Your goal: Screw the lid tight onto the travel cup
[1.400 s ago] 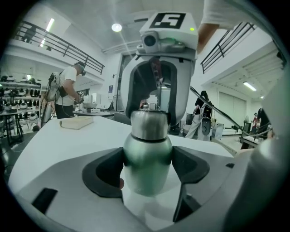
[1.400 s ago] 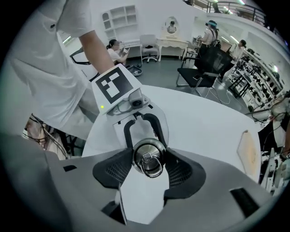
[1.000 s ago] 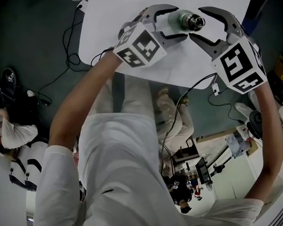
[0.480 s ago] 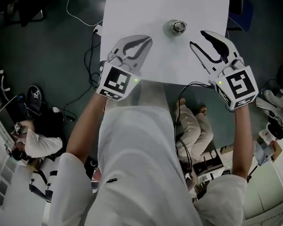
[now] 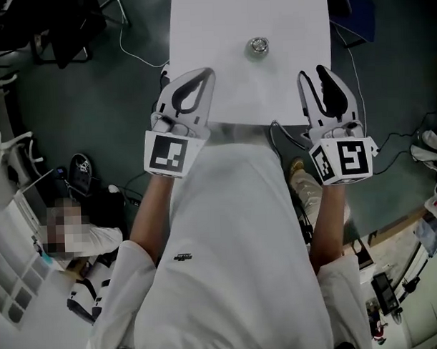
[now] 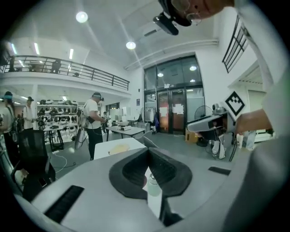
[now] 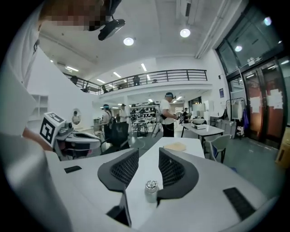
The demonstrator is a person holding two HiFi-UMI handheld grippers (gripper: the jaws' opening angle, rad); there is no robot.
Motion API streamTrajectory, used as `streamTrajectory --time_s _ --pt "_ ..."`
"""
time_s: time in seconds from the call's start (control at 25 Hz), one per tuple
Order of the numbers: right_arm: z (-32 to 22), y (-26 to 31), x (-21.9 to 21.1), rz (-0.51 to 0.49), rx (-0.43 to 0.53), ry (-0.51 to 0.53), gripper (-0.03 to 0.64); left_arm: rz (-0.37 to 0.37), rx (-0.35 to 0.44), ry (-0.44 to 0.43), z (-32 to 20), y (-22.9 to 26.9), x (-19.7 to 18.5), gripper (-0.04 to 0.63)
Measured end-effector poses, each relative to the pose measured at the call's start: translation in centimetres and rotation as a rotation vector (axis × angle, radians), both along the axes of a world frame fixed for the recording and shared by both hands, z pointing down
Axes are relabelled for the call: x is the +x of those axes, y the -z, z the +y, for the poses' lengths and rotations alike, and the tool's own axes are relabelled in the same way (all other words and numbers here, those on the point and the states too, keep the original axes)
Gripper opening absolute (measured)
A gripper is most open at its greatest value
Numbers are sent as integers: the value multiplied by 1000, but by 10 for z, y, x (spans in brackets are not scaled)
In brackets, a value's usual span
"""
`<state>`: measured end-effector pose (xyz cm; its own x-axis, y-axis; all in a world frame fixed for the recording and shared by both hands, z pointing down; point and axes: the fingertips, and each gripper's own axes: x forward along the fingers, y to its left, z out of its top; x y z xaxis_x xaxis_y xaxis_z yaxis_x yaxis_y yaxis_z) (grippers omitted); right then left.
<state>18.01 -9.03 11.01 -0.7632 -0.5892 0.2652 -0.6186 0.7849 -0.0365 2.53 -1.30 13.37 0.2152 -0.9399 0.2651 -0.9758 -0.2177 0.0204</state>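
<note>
- Travel cup [image 5: 257, 46] stands upright on the white table [image 5: 199, 35], its lid [image 7: 151, 184] on top, with neither gripper touching it.
- Left gripper [image 5: 206, 76]: jaws pressed together, with nothing between them.
- Right gripper [image 5: 313, 74]: jaws partly apart and closing, with nothing between the pads.
- Both grippers are held over the table's near edge, one on each side, with the cup farther out between them.
- Around the table, cables [image 5: 139, 55] lie on the dark floor [image 5: 73, 104].
</note>
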Motion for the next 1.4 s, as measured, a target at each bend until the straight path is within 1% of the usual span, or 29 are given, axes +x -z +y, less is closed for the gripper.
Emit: streamTrajectory --time_s 0.12,0.24,0.32,0.52,0.64,0.8,0.92,1.04,1.2,1.32,1.4 --pt "17 12 7 -18 47 -25 104 31 40 47 14 15 -9 3" --pt "32 13 12 -3 90 -31 89 58 83 88 27 24 -18 5" --pt "39 8 21 4 100 -54 80 63 91 98 34 26 -16 3" --pt "54 -12 36 -48 63 -124 61 54 100 78 42 19 -9 5" --pt "62 -18 42 -53 49 -145 55 58 106 64 44 20 -2 5" --pt "58 -20 51 -46 48 -171 55 62 113 28 35 23 8 5" --pt "61 -22 55 -21 54 -167 55 72 116 28 33 28 10 3" --pt "64 -22 53 -7 64 -154 49 48 123 18 34 32 12 5" --pt "67 -19 55 -11 57 -156 49 30 111 1 40 32 14 5" --pt "61 -13 52 -16 81 -156 49 25 116 -6 37 31 10 4" --pt "58 -11 46 -27 81 -149 49 24 115 -8 37 30 9 5"
